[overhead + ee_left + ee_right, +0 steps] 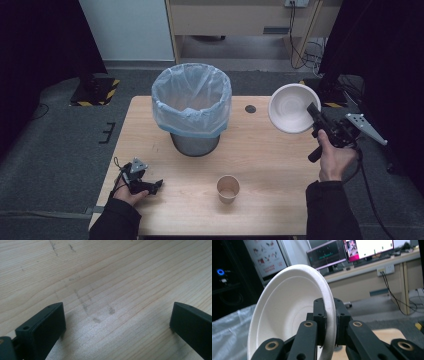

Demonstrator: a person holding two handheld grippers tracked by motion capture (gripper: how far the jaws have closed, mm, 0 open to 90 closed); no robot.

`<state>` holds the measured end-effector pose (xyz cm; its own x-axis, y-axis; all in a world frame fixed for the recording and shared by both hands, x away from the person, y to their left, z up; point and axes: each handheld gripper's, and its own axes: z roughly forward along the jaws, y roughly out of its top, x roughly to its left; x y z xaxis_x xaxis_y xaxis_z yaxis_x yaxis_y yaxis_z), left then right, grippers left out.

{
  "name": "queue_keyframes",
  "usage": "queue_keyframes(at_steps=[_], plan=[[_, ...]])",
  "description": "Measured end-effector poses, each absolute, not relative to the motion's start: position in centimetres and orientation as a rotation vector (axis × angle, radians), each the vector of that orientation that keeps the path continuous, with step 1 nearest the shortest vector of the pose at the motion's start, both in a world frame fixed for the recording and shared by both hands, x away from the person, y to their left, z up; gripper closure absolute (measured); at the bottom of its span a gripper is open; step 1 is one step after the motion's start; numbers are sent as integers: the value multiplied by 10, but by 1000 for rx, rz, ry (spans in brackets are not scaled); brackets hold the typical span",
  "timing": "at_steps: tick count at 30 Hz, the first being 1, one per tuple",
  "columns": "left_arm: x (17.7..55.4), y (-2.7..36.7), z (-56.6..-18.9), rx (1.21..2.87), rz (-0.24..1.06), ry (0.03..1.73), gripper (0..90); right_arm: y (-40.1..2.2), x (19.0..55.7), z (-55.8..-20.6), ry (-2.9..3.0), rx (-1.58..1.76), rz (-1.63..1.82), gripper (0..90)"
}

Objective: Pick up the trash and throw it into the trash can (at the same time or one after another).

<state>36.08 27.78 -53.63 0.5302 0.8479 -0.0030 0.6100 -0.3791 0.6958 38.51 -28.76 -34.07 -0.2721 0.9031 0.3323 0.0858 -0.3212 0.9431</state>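
Note:
A white paper bowl (291, 107) hangs tilted above the table's right side, its rim pinched by my right gripper (315, 113). In the right gripper view the black jaws clamp the white paper bowl (287, 315) at its near rim, with my right gripper (329, 322) shut on it. My left gripper (156, 185) rests low at the table's front left, held by a hand. In the left gripper view my left gripper (117, 320) stands open with bare wood between its jaws. A brown paper cup (228, 188) stands upright near the front edge.
A bin lined with a pale blue bag (192, 102) stands at the middle back of the wooden table (270, 165). A small dark round mark (250, 108) sits right of the bin. Black stands and cables lie on the floor around the table.

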Motion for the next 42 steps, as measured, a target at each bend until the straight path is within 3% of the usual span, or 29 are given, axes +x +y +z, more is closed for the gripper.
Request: queue_keyframes(at_steps=[23,42], plan=[[361,278,-536,2123,473,1176,0,-249,409,-266,1233,1167,1774,833],[362,278,-536,2121,472,1173,0,-184,439,-245,1327,1075,1821,833]])
